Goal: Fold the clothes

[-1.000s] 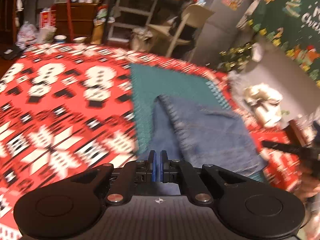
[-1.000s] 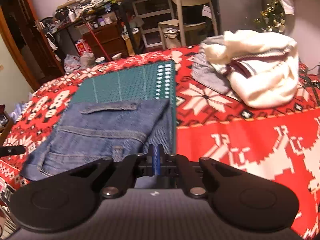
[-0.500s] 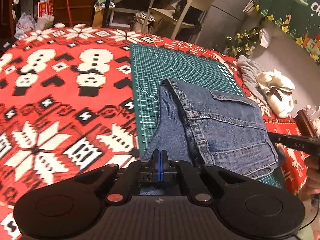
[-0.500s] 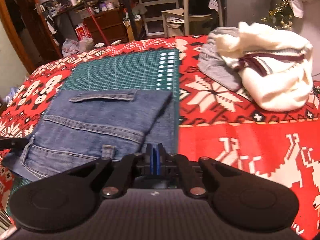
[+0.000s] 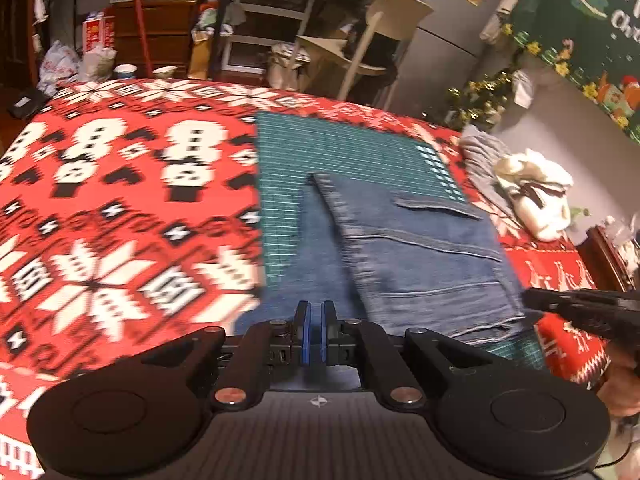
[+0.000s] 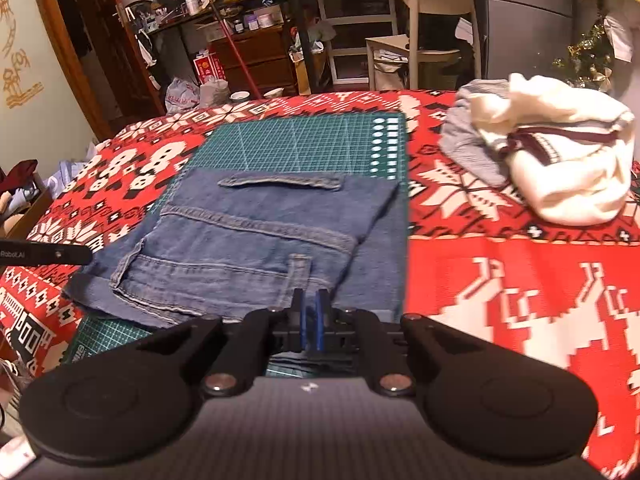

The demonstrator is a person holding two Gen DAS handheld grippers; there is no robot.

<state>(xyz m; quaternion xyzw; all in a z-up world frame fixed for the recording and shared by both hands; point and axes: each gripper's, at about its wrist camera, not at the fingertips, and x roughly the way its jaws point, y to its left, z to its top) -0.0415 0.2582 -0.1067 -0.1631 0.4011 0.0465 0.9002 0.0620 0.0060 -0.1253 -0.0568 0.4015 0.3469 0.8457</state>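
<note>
Denim fills the middle of the left wrist view: the jeans point(image 5: 404, 256) lie folded over on the green cutting mat point(image 5: 344, 148), which sits on the red patterned tablecloth point(image 5: 120, 208). The left gripper point(image 5: 314, 332) hangs over the near edge of the denim; its blue pads stand a little apart, with a thin gap and no cloth between them. The picture is blurred at the left side, so fine creases cannot be judged there.

From the right wrist view, the jeans point(image 6: 256, 240) show a top layer with a pocket flap and belt loop, lying askew over the lower layer, whose right strip stays uncovered. The right gripper point(image 6: 310, 320) is at the near hem, its pads nearly together and pinching nothing visible. A white and grey clothes pile point(image 6: 552, 160) waits well apart at the right.

To fold well, whichever fold comes next, both tongs should probably take the edge at matching points and keep the layers square with the mat lines, because the skewed top layer could wrinkle.
</note>
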